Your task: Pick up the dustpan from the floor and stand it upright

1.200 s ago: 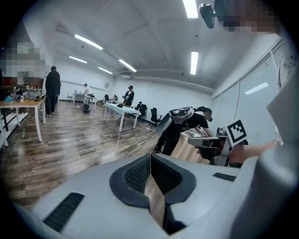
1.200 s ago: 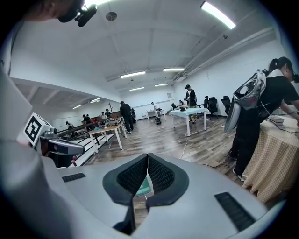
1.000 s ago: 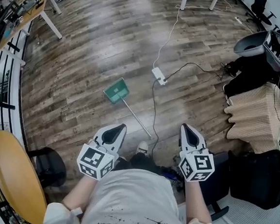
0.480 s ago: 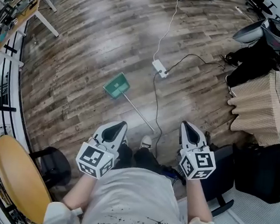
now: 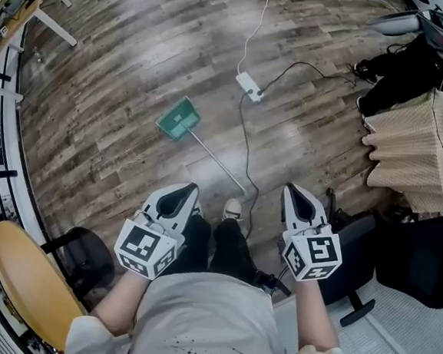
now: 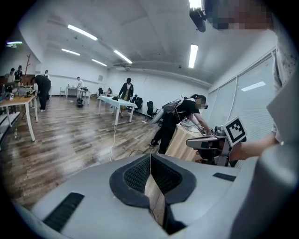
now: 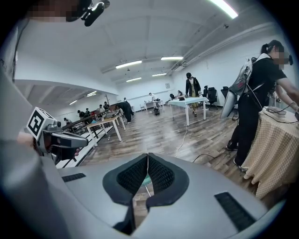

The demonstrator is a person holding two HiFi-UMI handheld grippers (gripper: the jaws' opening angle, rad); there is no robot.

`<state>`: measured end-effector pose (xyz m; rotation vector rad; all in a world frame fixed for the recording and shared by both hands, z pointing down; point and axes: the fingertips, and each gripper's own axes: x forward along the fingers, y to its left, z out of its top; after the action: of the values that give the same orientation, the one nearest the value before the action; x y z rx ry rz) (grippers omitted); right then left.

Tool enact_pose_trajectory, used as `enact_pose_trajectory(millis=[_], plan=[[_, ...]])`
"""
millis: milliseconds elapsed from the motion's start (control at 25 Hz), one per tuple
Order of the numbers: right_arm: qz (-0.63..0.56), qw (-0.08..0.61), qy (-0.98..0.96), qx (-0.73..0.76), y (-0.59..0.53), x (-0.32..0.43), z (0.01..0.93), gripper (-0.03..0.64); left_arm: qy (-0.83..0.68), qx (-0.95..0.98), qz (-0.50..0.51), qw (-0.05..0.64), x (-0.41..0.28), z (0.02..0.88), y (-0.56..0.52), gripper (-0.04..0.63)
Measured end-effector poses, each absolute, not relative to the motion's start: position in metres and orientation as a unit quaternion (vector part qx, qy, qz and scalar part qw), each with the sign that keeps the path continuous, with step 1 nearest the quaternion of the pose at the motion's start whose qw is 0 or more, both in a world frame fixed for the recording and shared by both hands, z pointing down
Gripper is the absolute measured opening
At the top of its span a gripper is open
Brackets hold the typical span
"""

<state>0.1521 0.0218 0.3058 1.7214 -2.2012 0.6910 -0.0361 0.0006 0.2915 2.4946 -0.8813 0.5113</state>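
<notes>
The dustpan (image 5: pixel 178 119) lies flat on the wood floor in the head view: a green pan with a long thin handle (image 5: pixel 217 162) running toward my feet. My left gripper (image 5: pixel 192 187) hovers near the handle's end, to its left, apart from it. The right gripper (image 5: pixel 290 190) is held to the right of the handle's end. Both are held in front of my body, above the floor. The left gripper (image 6: pixel 150 156) is shut with nothing in it. So is the right gripper (image 7: pixel 148 155); a sliver of the green pan (image 7: pixel 146 181) shows below its tips.
A white power strip (image 5: pixel 249 86) and its cables lie just beyond the handle. A shoe (image 5: pixel 232 209) stands by the handle's end. A yellow chair (image 5: pixel 23 282) is at the lower left, a cloth-covered table (image 5: pixel 417 143) and black bags at the right, with a railing along the left edge.
Both grippers have sunk a little and the head view has shifted forward over the floor. The dustpan lies where it was. Both pairs of jaws stay shut.
</notes>
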Motion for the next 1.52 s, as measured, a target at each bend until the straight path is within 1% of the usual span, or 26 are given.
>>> enact_pose_trajectory(millis=[200,400,600,880,1160,1320,1520], plan=[[0.264,0.157,-0.747,0.589,0.021,0.144,0.361,0.026,-0.304,0.904,0.203,0.222,-0.041,0.338,-0.014,0.026],[0.296,0.179,-0.736,0.582,0.03,0.15,0.438,0.026,-0.293,0.904,0.218,0.22,-0.034,0.395,-0.02,0.026],[0.316,0.196,-0.733,0.569,0.025,0.144,0.521,0.026,-0.287,0.9,0.225,0.24,-0.027,0.471,-0.027,0.026],[0.327,0.222,-0.726,0.563,0.028,0.135,0.649,0.026,-0.27,0.9,0.242,0.242,-0.027,0.579,-0.032,0.026],[0.329,0.268,-0.727,0.539,0.043,0.133,0.768,0.026,-0.254,0.901,0.251,0.247,-0.026,0.673,-0.036,0.026],[0.326,0.293,-0.725,0.531,0.056,0.139,0.834,0.026,-0.234,0.907,0.259,0.234,-0.017,0.72,-0.039,0.026],[0.342,0.327,-0.724,0.502,0.078,0.138,0.915,0.028,-0.217,0.919,0.251,0.214,-0.005,0.758,-0.053,0.026]])
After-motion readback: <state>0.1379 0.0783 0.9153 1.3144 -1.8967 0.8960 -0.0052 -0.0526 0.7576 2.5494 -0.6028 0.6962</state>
